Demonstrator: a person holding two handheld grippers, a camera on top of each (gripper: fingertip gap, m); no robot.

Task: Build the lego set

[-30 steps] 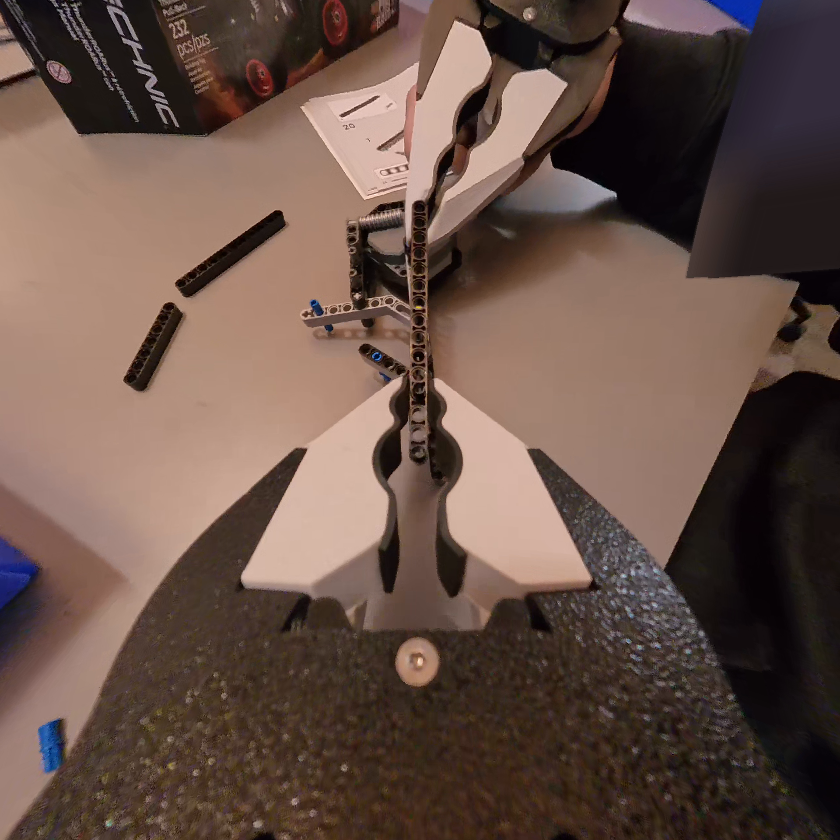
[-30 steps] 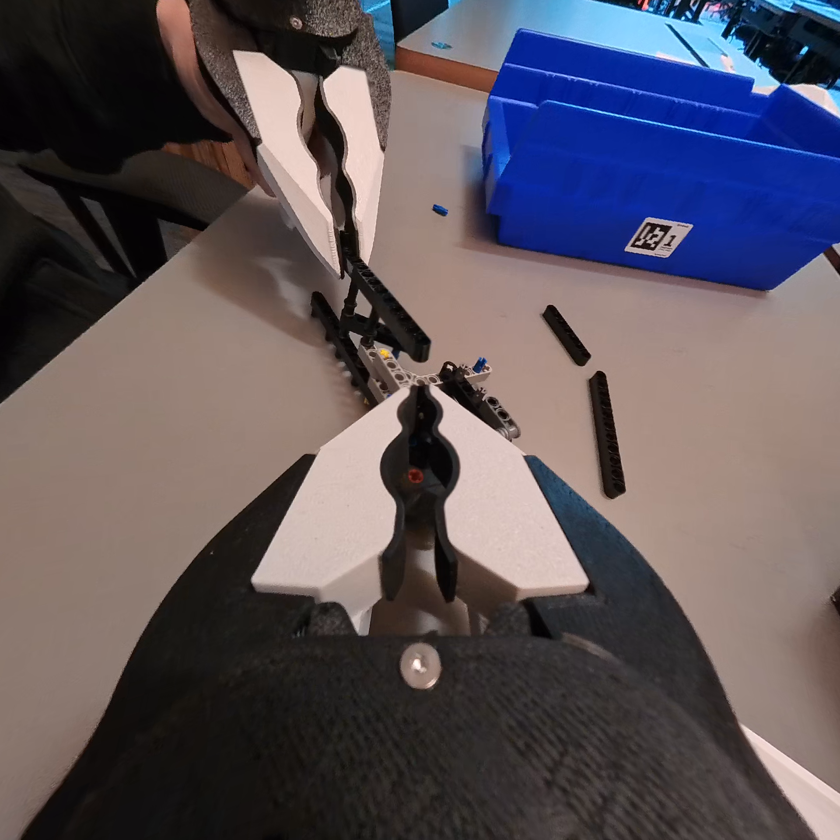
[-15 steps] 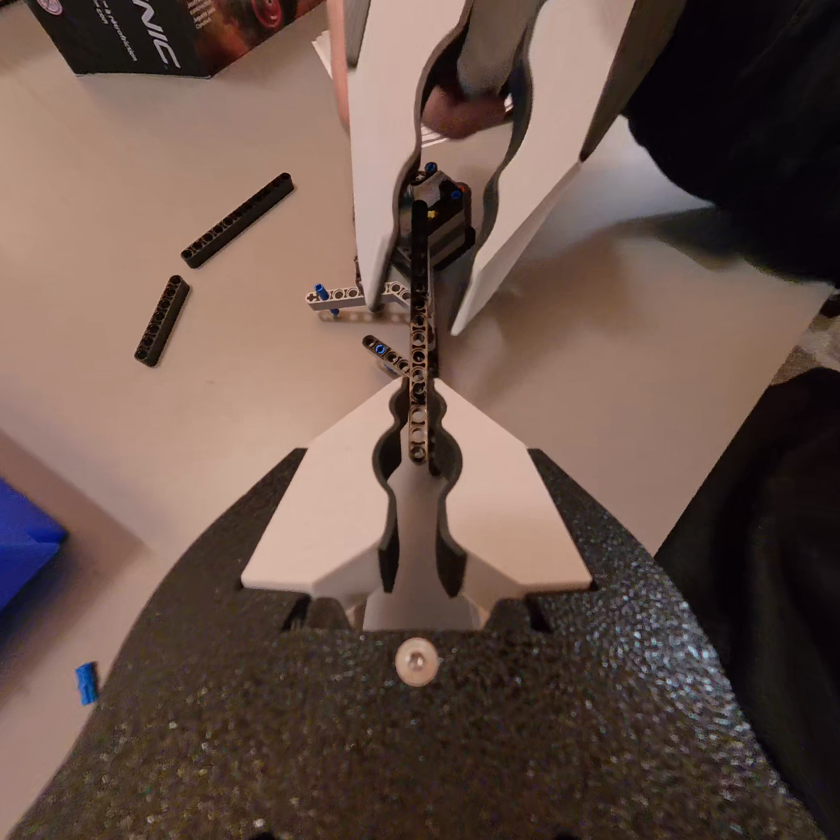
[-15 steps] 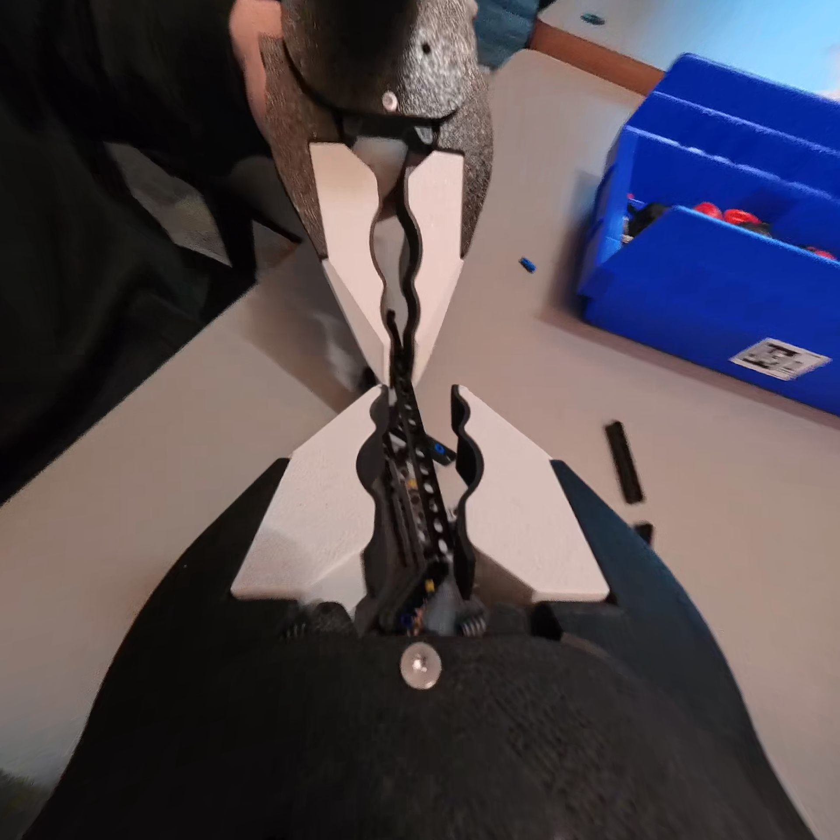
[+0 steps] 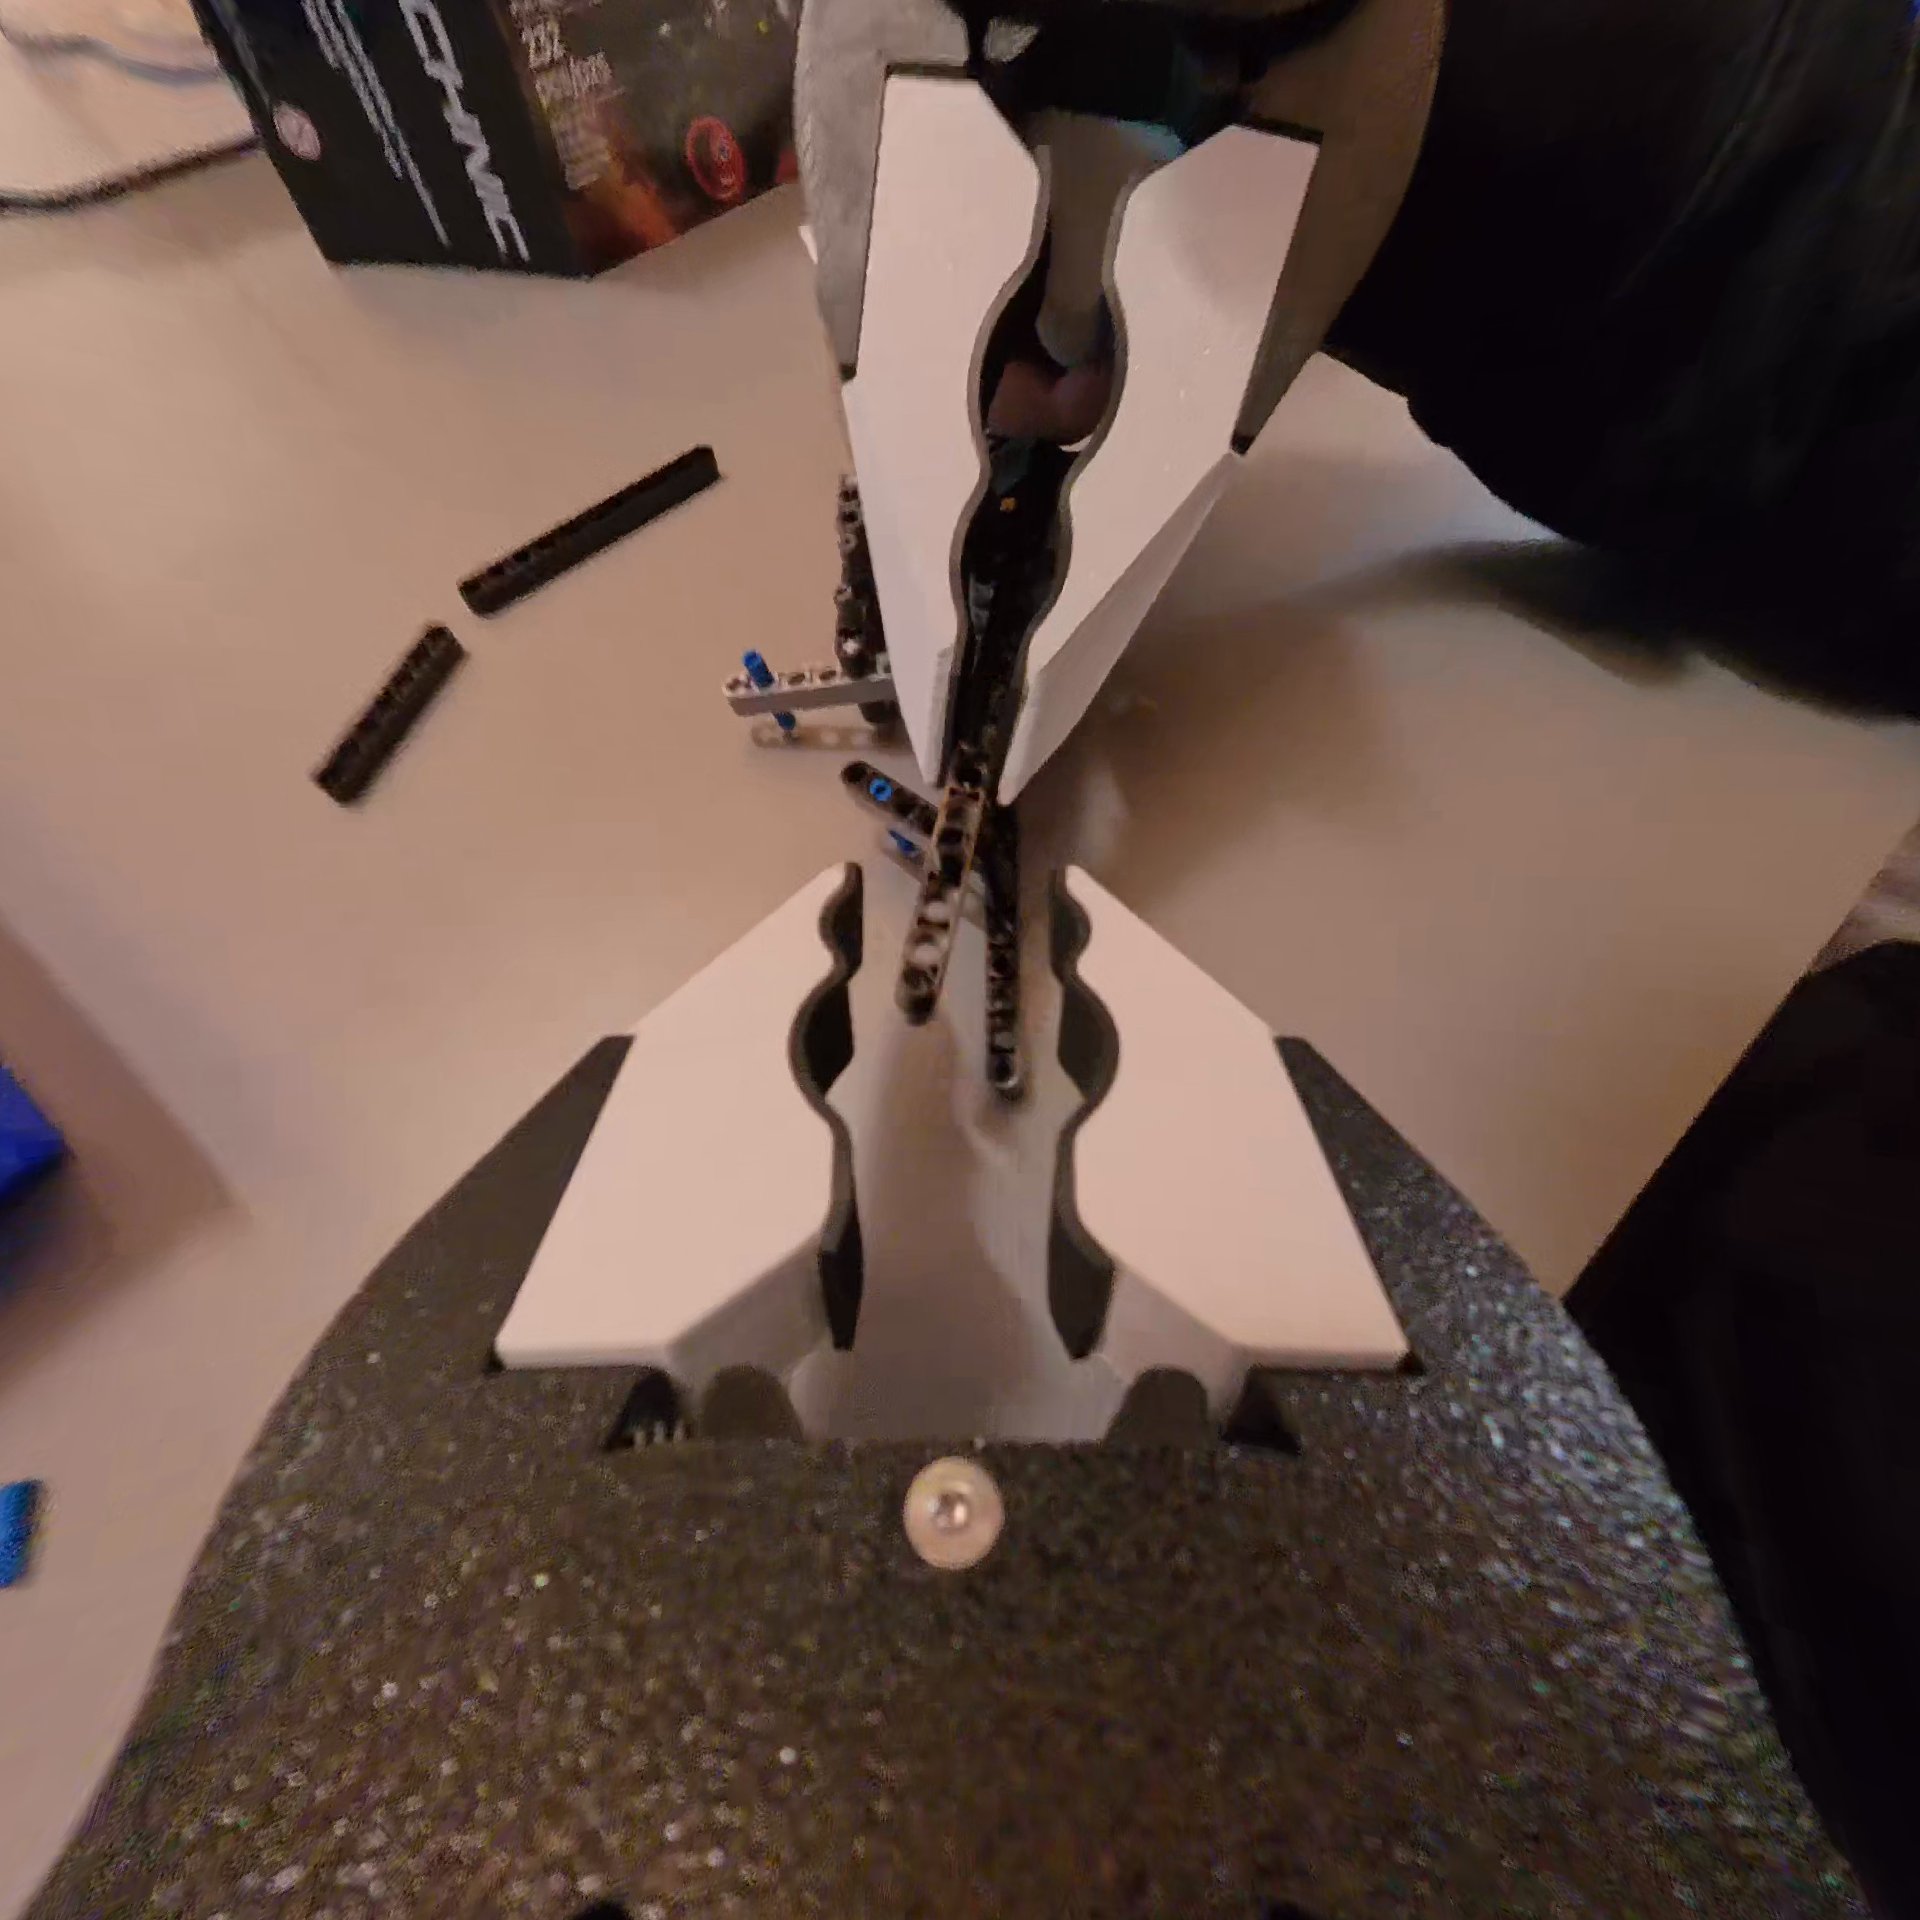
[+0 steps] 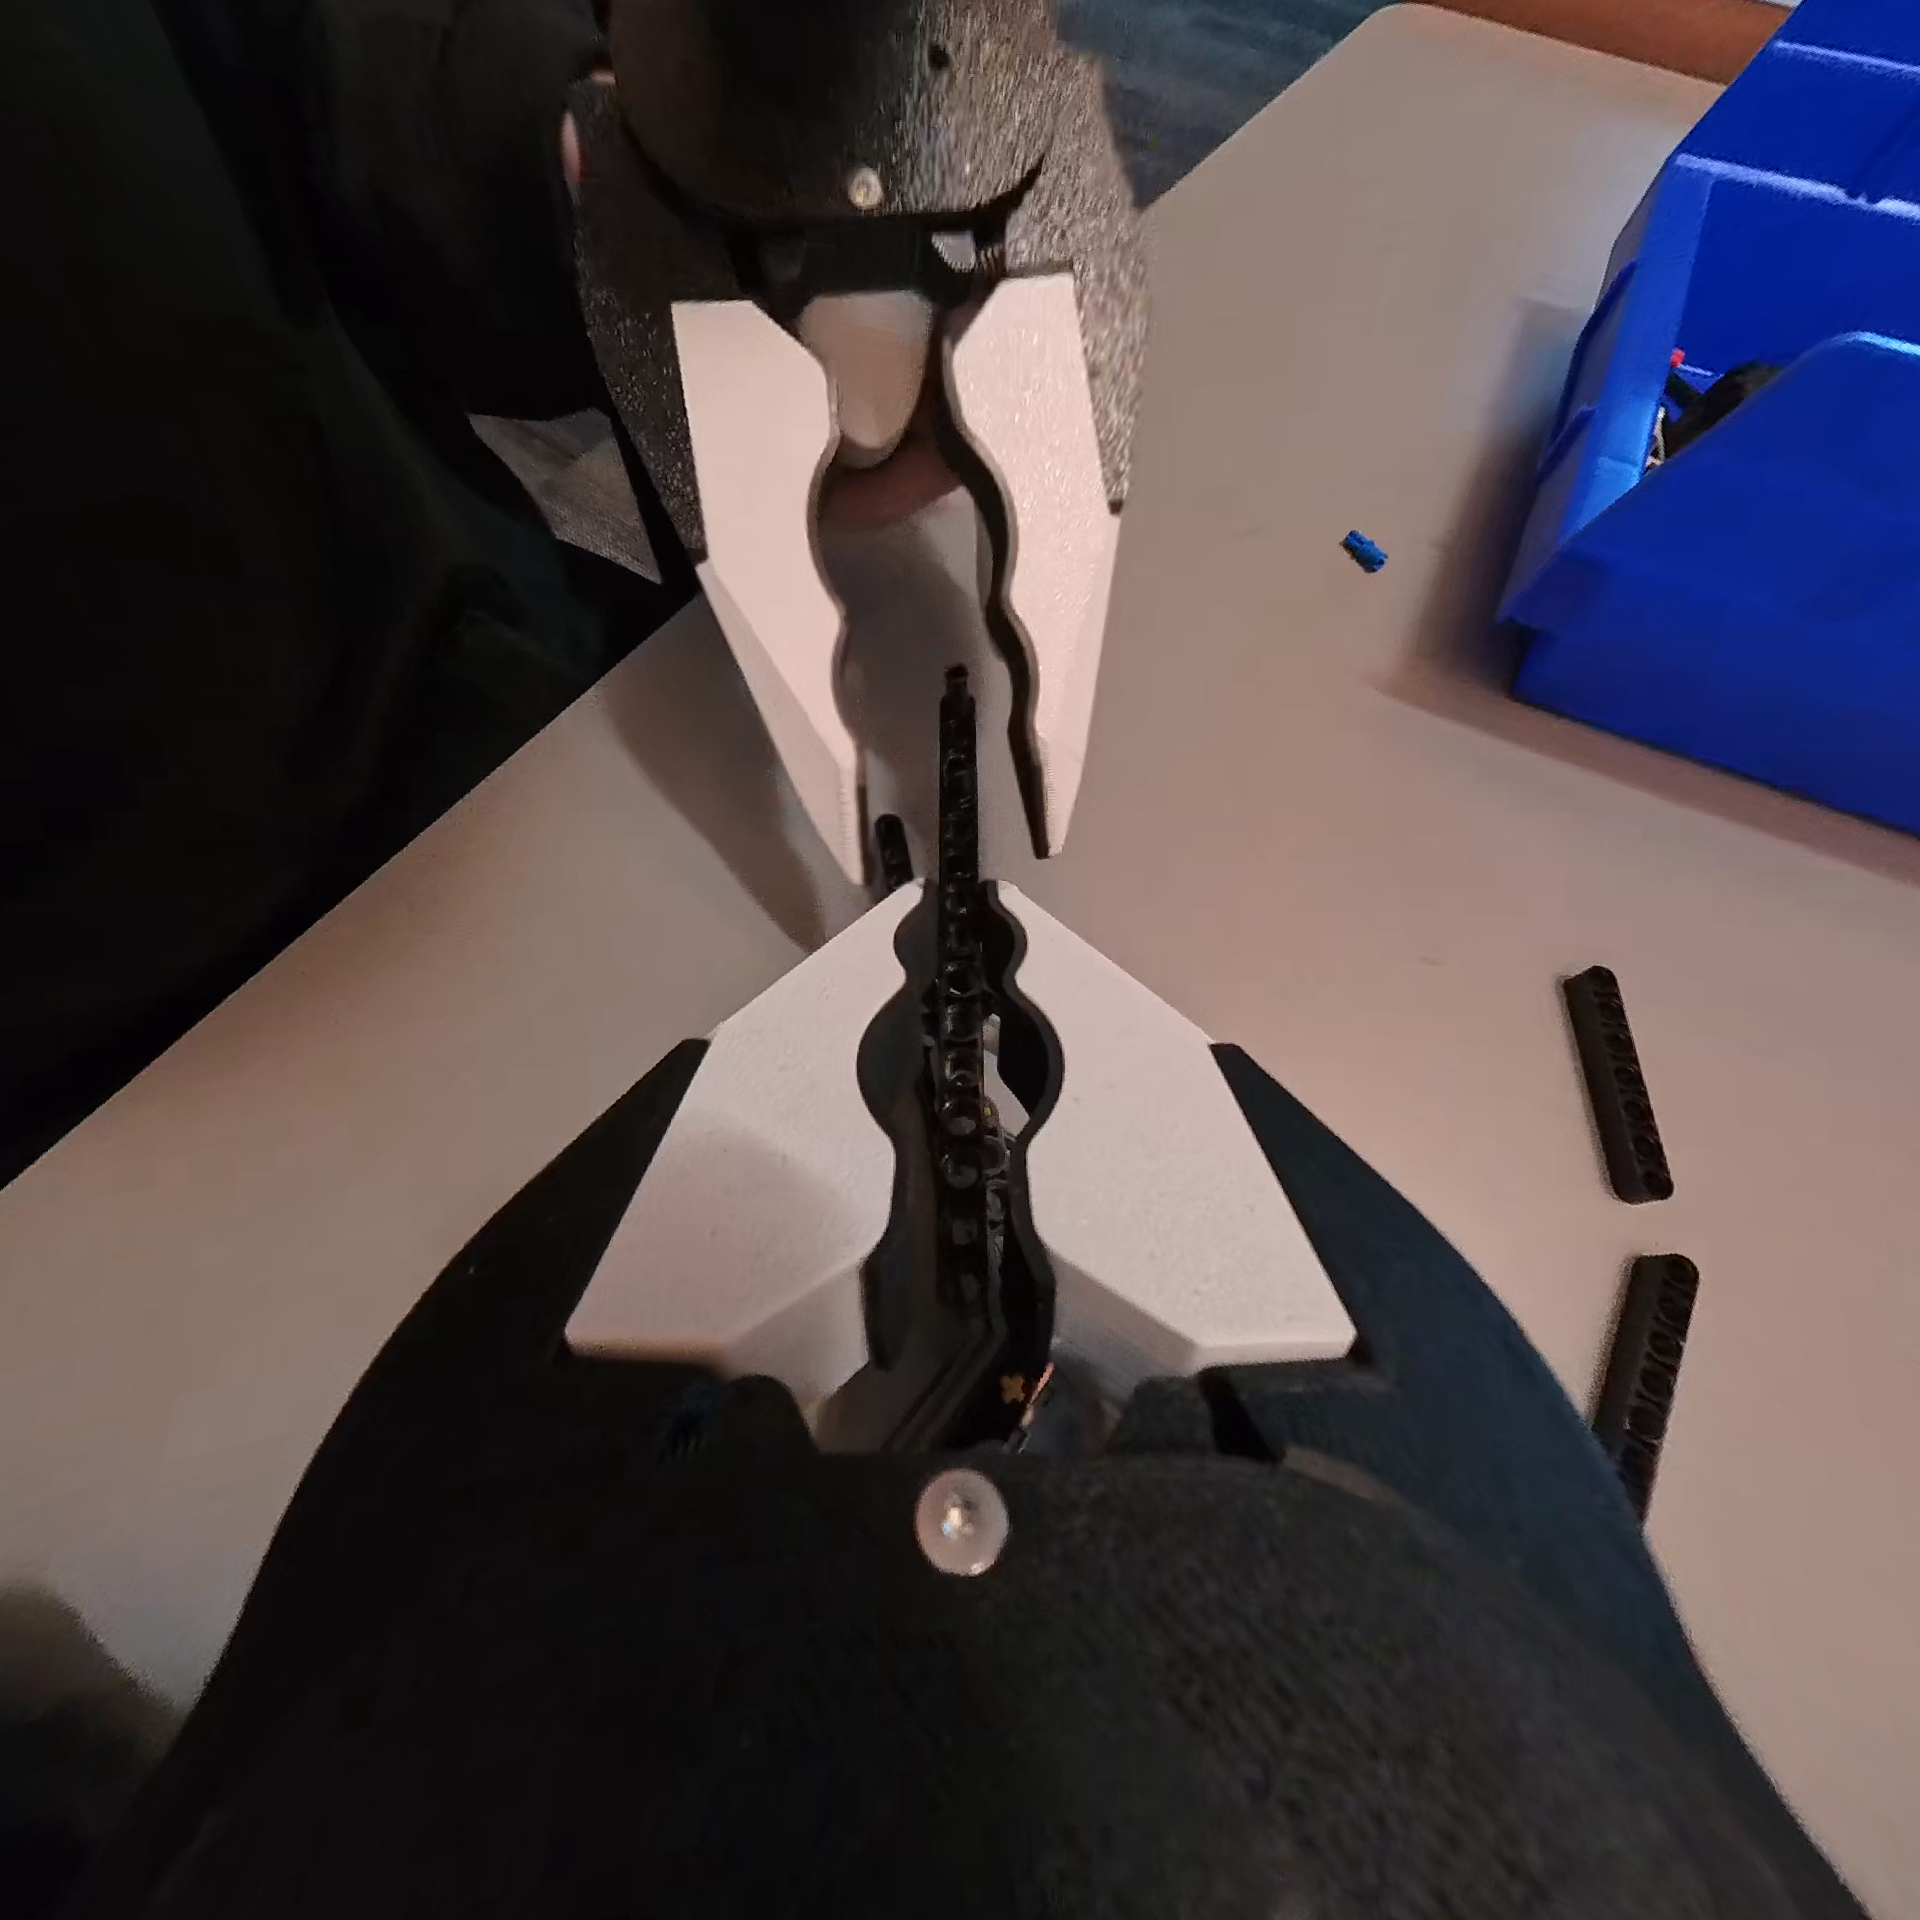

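Observation:
In the right wrist view my right gripper (image 6: 961, 894) is shut on a black lego assembly of long holed beams (image 6: 961, 1091) that runs back between its jaws. One beam (image 6: 956, 769) sticks forward into the gap of my left gripper (image 6: 954, 847), which faces it and is open. In the left wrist view my left gripper (image 5: 958, 878) stands open around two black beam ends (image 5: 1003, 966) without gripping them. The right gripper (image 5: 971, 784) comes down from above, shut on the same assembly. A grey beam with a blue pin (image 5: 800, 691) sticks out to its left.
Two loose black beams (image 5: 587, 530) (image 5: 390, 712) lie on the grey table (image 5: 260, 935), also seen in the right wrist view (image 6: 1616, 1081). A black set box (image 5: 499, 125) stands at the back. A blue bin (image 6: 1745, 499) and a small blue pin (image 6: 1364, 551) are to the right. My two grippers' fingertips are within a few centimetres of each other. The small blue pin (image 6: 1364, 551) is about 20 centimetres from both grippers' fingertips.
My left gripper has opened and let go of the long black beam. My right gripper has moved in over the assembly and shut on it.

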